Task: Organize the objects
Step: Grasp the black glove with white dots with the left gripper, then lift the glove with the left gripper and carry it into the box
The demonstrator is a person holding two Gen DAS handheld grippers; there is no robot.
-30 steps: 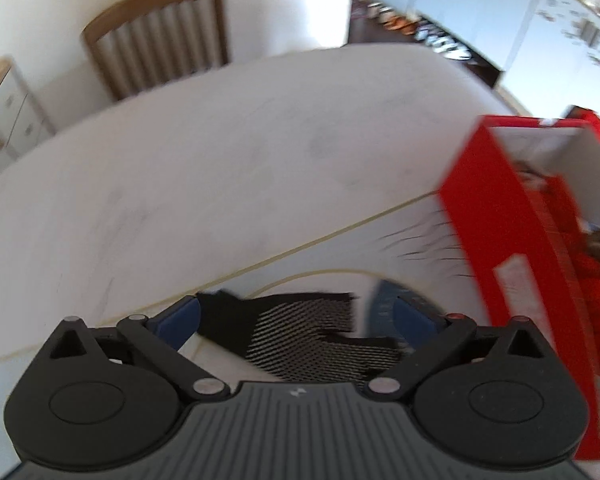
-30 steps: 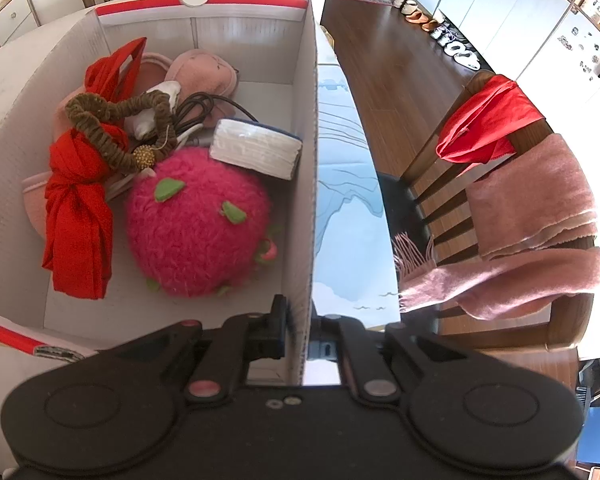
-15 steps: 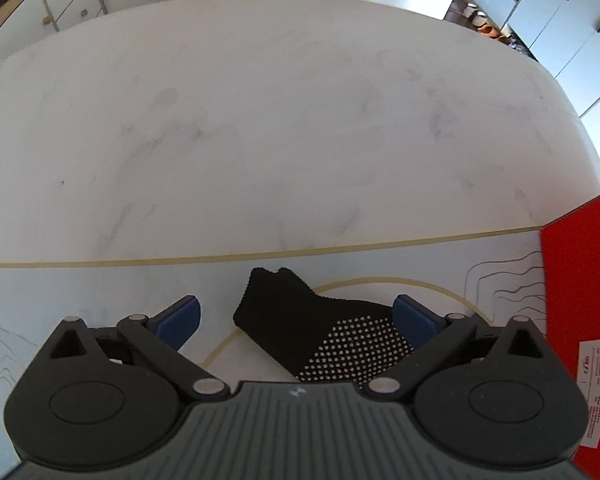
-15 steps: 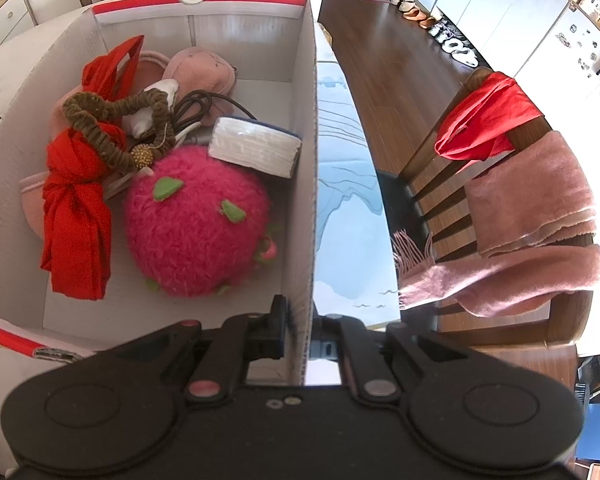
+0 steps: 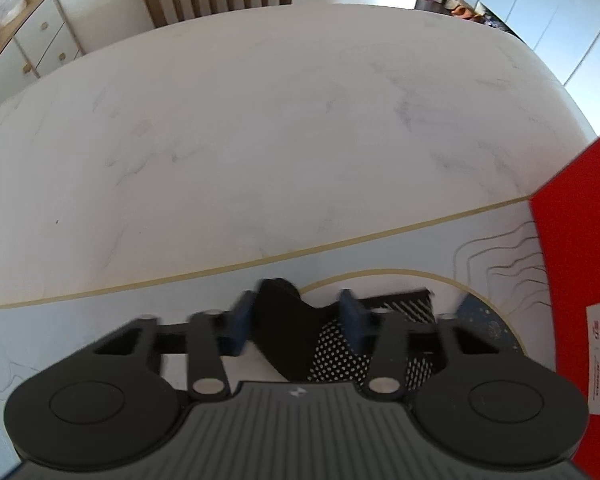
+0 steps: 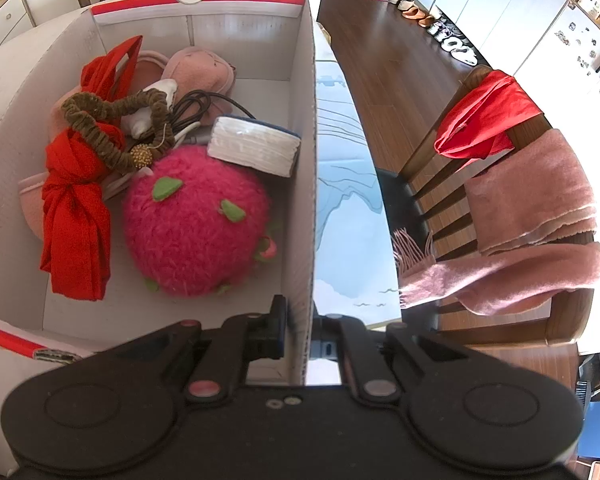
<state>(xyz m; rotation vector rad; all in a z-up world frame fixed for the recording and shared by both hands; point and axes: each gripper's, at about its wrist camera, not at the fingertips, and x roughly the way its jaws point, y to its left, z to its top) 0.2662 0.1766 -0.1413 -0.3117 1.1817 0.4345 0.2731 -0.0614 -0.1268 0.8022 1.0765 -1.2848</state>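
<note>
At the lower centre of the left wrist view, the left gripper (image 5: 298,318) has just been closing, and its blue pads (image 5: 350,316) now pinch a raised fold of the black knitted glove with white grip dots (image 5: 284,336). The glove lies on the pale table mat with gold lines (image 5: 380,256), just left of the red cardboard box (image 5: 572,256).

At the bottom of the right wrist view, the right gripper (image 6: 300,330) is clamped on the white inner wall of the box (image 6: 310,160). Inside lie a fluffy pink plush ball with green spots (image 6: 198,224) and a red knotted cloth (image 6: 76,216).

The risk I judge is that the pads hold only a thin fold; the soft fabric could slip out when lifted. Also, the hanging part could catch on the box edge.
</note>
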